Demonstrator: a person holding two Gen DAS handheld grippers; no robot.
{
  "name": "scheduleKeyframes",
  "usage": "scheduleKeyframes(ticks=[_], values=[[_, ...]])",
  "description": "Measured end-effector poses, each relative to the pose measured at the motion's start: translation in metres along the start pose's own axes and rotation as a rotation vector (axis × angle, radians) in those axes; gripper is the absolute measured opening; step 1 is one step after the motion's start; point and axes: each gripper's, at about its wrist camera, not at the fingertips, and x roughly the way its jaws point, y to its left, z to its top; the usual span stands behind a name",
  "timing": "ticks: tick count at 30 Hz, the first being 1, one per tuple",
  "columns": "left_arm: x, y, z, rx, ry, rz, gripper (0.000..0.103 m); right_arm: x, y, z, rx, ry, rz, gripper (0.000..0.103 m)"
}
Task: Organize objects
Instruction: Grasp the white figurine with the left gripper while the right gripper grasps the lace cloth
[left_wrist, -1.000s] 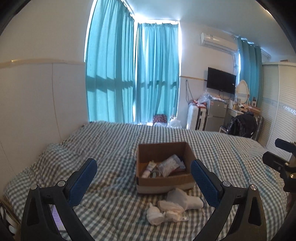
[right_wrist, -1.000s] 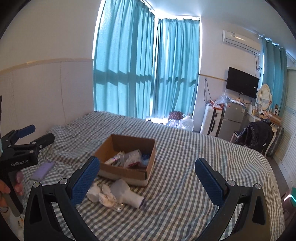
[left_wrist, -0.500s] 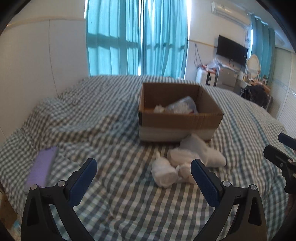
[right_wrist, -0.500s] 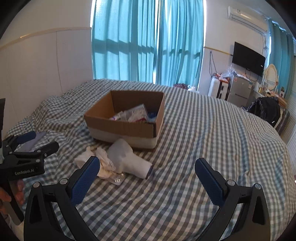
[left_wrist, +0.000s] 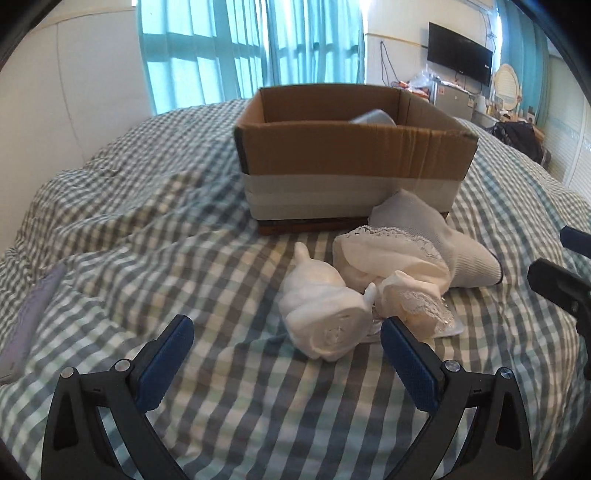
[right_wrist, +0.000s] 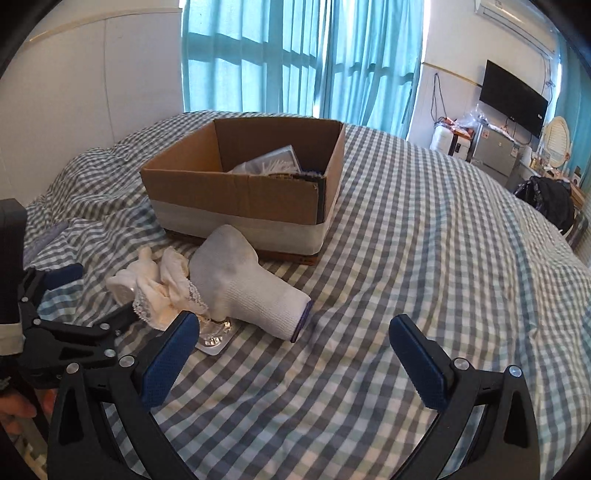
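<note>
**Socks and small items wait beside the box, both grippers empty**

Left wrist view: the rolled white sock (left_wrist: 325, 314) lies on the checked bedspread (left_wrist: 147, 258) directly ahead of the left gripper (left_wrist: 284, 347), whose blue pads (left_wrist: 166, 354) stand wide apart with nothing between them. Touching the roll on its right is a lace-trimmed white bundle (left_wrist: 391, 266), and behind that a plain white sock (left_wrist: 443, 240) leans against the taped front of the cardboard box (left_wrist: 354, 162). A clear blister pack (left_wrist: 448, 326) peeks out under the lace. I judge the step in hand to be a grasp on the rolled sock: centre the jaws across its thick middle, press slightly into the soft bedding, and close only on the roll so the lace does not come along.

Right wrist view: the right gripper (right_wrist: 291, 343) is likewise spread wide and holds nothing; it hovers near the plain sock's cuff, with the left gripper visible at the left edge, beside the pile. The box, open-topped, already holds a clear packet (right_wrist: 269, 166) and other things too hidden to name.

Count, outside the box: one rolled sock, one lace bundle (possibly a pair, I cannot tell), one plain sock, one blister pack. One box. A lilac flat object (left_wrist: 26, 332) lies well apart on the left.
</note>
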Motion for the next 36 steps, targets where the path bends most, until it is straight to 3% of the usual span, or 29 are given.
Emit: scheduleKeyframes(ticks=[3,5,10,14,17,22,30,33,35,36], values=[[0.01,-0.006,0.003,0.034,-0.008,-0.024,0.102,0.013,-0.001,-0.007,0.007,0.027,0.003,0.103],[0.017,-0.008,0.005,0.053,-0.002,-0.032,0.094,0.019,-0.002,-0.012,0.007,0.044,-0.004,0.103],[0.028,-0.007,0.006,0.043,0.025,-0.115,0.055,0.027,0.0,-0.019,0.013,0.067,-0.007,0.103],[0.023,-0.005,0.004,0.049,0.016,-0.118,0.054,0.032,0.007,-0.023,0.005,0.084,-0.016,0.103],[0.016,0.008,0.004,-0.003,0.028,-0.123,0.054,0.031,0.015,-0.026,-0.003,0.09,-0.022,0.103],[-0.003,0.035,0.004,-0.032,0.016,-0.071,0.054,0.022,0.032,-0.023,0.043,0.081,0.008,0.103],[-0.011,0.062,0.0,-0.066,0.012,-0.028,0.054,0.038,0.088,-0.003,-0.02,0.096,0.044,0.102],[-0.008,0.063,-0.002,-0.06,0.019,-0.033,0.054,0.048,0.098,0.001,-0.04,0.108,0.02,0.09],[-0.006,0.065,-0.002,-0.063,0.025,-0.039,0.054,0.052,0.1,0.002,-0.044,0.11,0.006,0.067],[-0.005,0.065,-0.002,-0.065,0.028,-0.042,0.054,0.053,0.099,0.001,-0.044,0.107,0.01,0.063]])
